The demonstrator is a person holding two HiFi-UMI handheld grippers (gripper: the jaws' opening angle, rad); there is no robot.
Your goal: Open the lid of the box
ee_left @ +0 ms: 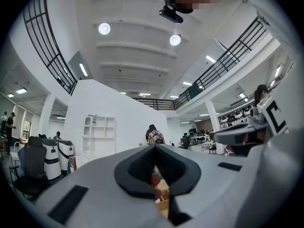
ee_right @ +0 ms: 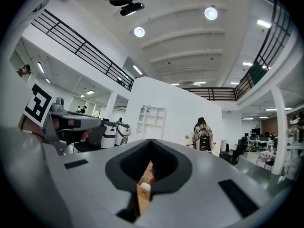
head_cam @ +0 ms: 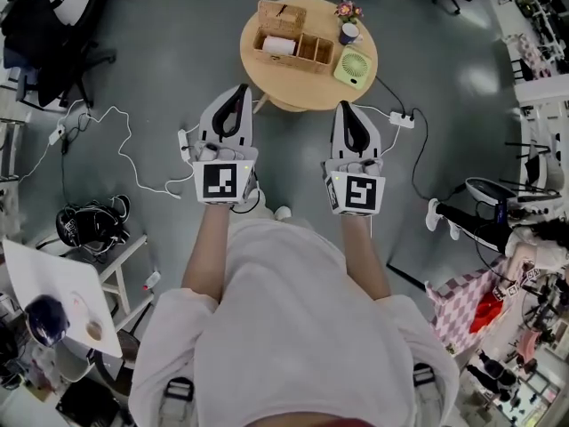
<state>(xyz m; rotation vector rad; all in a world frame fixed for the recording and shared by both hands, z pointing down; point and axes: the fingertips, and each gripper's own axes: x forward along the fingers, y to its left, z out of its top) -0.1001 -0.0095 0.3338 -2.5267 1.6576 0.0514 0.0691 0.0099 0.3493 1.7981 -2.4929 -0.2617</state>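
Left hand-held gripper (head_cam: 238,92), right hand-held gripper (head_cam: 348,109): we see both closed, empty. Box (head_cam: 293,41) on round desk (head_cam: 307,94) ahead, untouched. We fear closed jaws shove light box toward fan (head_cam: 354,67) instead of catching lid (head_cam: 282,13).

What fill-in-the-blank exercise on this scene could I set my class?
1. The box stands on a ___ wooden table.
2. The small fan beside the box is ___ in colour.
3. One compartment of the box holds a ___ roll.
4. The left gripper and the right gripper are short of the table, both with jaws ___.

Missing words: round; green; white; shut.
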